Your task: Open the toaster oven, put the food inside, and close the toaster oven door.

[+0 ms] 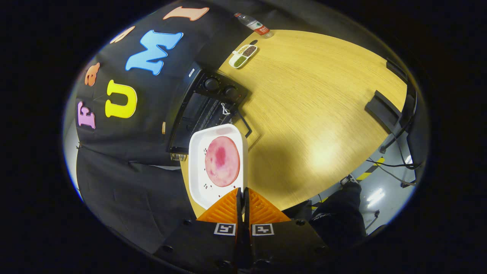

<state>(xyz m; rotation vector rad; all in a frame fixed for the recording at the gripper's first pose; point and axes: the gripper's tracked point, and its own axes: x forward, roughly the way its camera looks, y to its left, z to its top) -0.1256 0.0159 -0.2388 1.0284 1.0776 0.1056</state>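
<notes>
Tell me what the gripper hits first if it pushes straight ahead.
The gripper, shut on the white square tray holding a pink round slice, likely drives the tray into the black toaster oven; depth is unclear.

One toaster oven is seen, with two knobs counted on it. One white tray is held, and one round pink slice of food is carried on it. One divided dish and one bottle are counted on one wooden table. One gripper is counted, its two fingers pressed onto the tray's edge.
</notes>
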